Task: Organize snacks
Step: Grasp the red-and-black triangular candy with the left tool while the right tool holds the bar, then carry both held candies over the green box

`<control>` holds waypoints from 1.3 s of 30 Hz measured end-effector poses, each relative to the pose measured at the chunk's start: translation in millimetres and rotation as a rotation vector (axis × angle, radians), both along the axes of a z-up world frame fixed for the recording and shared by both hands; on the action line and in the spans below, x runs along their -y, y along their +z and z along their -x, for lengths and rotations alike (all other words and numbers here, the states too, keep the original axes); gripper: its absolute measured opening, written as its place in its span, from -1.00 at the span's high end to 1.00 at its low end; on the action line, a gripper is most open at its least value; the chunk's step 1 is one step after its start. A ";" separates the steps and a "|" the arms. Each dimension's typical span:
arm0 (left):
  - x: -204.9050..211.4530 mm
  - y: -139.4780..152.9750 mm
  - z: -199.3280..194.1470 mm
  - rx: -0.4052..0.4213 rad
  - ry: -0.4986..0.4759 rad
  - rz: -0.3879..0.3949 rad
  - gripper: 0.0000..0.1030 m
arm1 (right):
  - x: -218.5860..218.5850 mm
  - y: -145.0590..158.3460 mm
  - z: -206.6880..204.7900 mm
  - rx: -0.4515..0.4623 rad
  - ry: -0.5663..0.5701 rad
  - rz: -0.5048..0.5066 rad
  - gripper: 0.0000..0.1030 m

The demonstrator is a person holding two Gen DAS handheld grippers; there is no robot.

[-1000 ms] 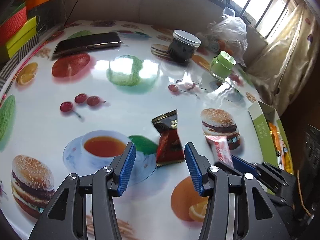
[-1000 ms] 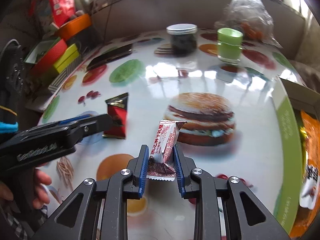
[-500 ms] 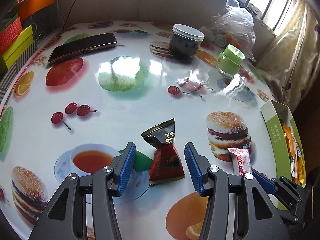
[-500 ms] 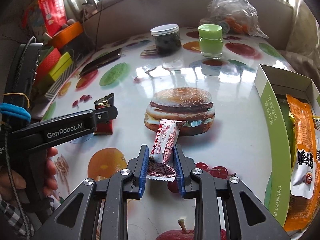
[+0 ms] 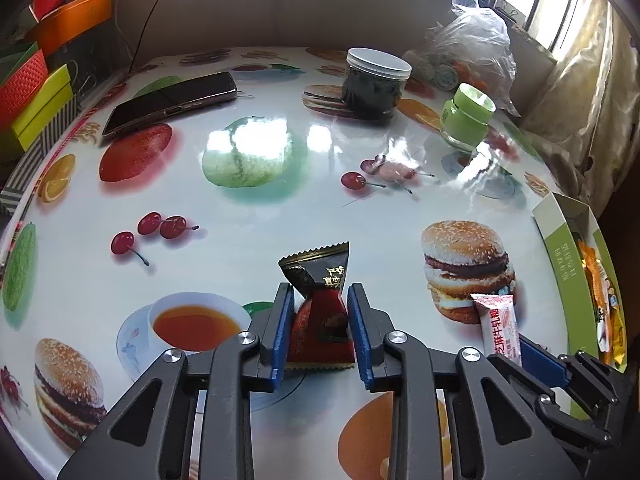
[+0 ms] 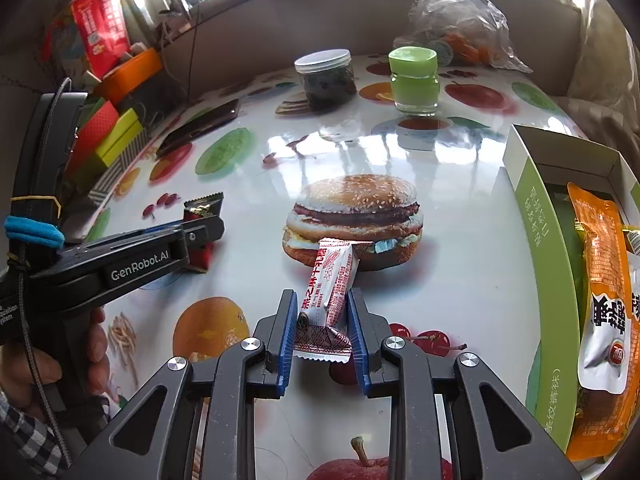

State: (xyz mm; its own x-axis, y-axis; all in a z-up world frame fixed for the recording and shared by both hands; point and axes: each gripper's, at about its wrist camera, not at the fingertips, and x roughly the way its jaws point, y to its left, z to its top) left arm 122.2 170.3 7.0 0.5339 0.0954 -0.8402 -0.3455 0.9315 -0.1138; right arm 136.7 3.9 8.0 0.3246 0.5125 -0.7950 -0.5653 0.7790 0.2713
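A red and black candy (image 5: 320,316) lies on the food-print tabletop (image 5: 248,216), between the blue pads of my left gripper (image 5: 320,292). Its jaws are closing and the pads touch the wrapper's sides. The right wrist view shows that left gripper (image 6: 204,228) from the side, with the candy (image 6: 202,208) sticking out past it. My right gripper (image 6: 322,296) is shut on a pink and white snack bar (image 6: 332,276), held tilted just above the table. The bar (image 5: 500,320) also shows at the lower right of the left wrist view.
An open green box (image 6: 536,232) at the right edge holds an orange snack packet (image 6: 604,280). At the far side stand a dark jar (image 5: 376,84), a green jar (image 5: 466,116) and a plastic bag (image 5: 476,44). A phone (image 5: 172,100) and coloured boxes (image 5: 36,92) are at left.
The left gripper's jaws have closed in from wide open onto the red and black candy. The right gripper has kept its hold on the snack bar.
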 end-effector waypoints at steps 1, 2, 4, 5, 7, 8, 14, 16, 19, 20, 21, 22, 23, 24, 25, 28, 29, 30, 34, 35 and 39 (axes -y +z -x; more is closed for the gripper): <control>0.1 0.0 -0.2 -0.001 0.000 0.000 0.44 | -0.2 0.1 0.4 0.000 -0.001 0.000 0.53; 0.3 0.1 0.0 -0.001 -0.001 0.002 0.45 | 0.1 0.0 0.1 0.001 0.001 0.001 0.53; 0.5 0.2 0.6 -0.001 -0.003 0.005 0.48 | -0.2 0.0 0.5 0.001 0.002 0.001 0.53; 0.9 0.2 1.1 0.000 -0.005 0.008 0.48 | 0.0 0.1 0.2 0.000 0.002 0.000 0.54; 2.1 0.6 2.1 0.001 -0.010 0.013 0.53 | 0.1 0.2 0.4 0.002 0.001 0.000 0.54; 3.0 0.8 3.2 0.002 -0.013 0.016 0.54 | 1.0 0.4 0.4 0.005 0.000 -0.001 0.54; 8.6 3.6 10.0 0.010 -0.022 0.017 0.54 | 4.2 3.9 4.3 0.014 -0.002 -0.009 0.55; 10.3 6.5 12.7 0.016 -0.026 0.017 0.54 | 4.7 6.9 6.9 0.022 -0.002 -0.009 0.55; 13.8 12.9 17.5 0.033 -0.034 0.018 0.54 | 6.3 12.7 11.5 0.035 -0.004 -0.016 0.55; 15.6 15.8 19.5 0.040 -0.040 0.020 0.54 | 6.8 14.0 12.6 0.038 -0.005 -0.016 0.55; 17.1 18.2 21.4 0.045 -0.043 0.020 0.54 | 8.1 16.2 14.3 0.042 -0.008 -0.018 0.55; 18.7 20.4 22.9 0.050 -0.047 0.021 0.54 | 8.8 17.7 15.6 0.046 -0.010 -0.019 0.55; 20.9 23.7 24.8 0.058 -0.054 0.023 0.54 | 9.7 19.1 17.1 0.049 -0.011 -0.021 0.55; 22.4 26.0 26.4 0.063 -0.056 0.022 0.54 | 10.9 20.8 19.0 0.053 -0.013 -0.022 0.55; 23.7 27.7 27.7 0.067 -0.058 0.022 0.54 | 12.4 22.8 21.0 0.057 -0.014 -0.023 0.55; 28.7 34.2 32.4 0.081 -0.068 0.025 0.54 | 16.5 28.2 25.5 0.067 -0.022 -0.028 0.55; 31.5 37.1 34.1 0.088 -0.076 0.024 0.54 | 18.5 30.2 27.3 0.072 -0.025 -0.030 0.55; 33.5 39.0 35.4 0.092 -0.079 0.023 0.54 | 20.6 31.9 28.7 0.075 -0.028 -0.033 0.55; 41.1 46.3 39.5 0.108 -0.096 0.020 0.54 | 27.5 37.4 31.8 0.086 -0.041 -0.040 0.55; 43.9 48.8 40.6 0.114 -0.103 0.019 0.54 | 29.5 38.8 33.0 0.088 -0.043 -0.043 0.55; 53.1 55.2 43.7 0.127 -0.122 0.017 0.54 | 39.7 44.6 37.3 0.099 -0.061 -0.051 0.55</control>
State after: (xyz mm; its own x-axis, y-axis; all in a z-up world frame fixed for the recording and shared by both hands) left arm 78.6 117.2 62.2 0.6423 0.0098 -0.7664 -0.2118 0.9632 -0.1652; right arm 99.5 -35.8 52.5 0.4320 0.5281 -0.7311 -0.5435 0.7993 0.2563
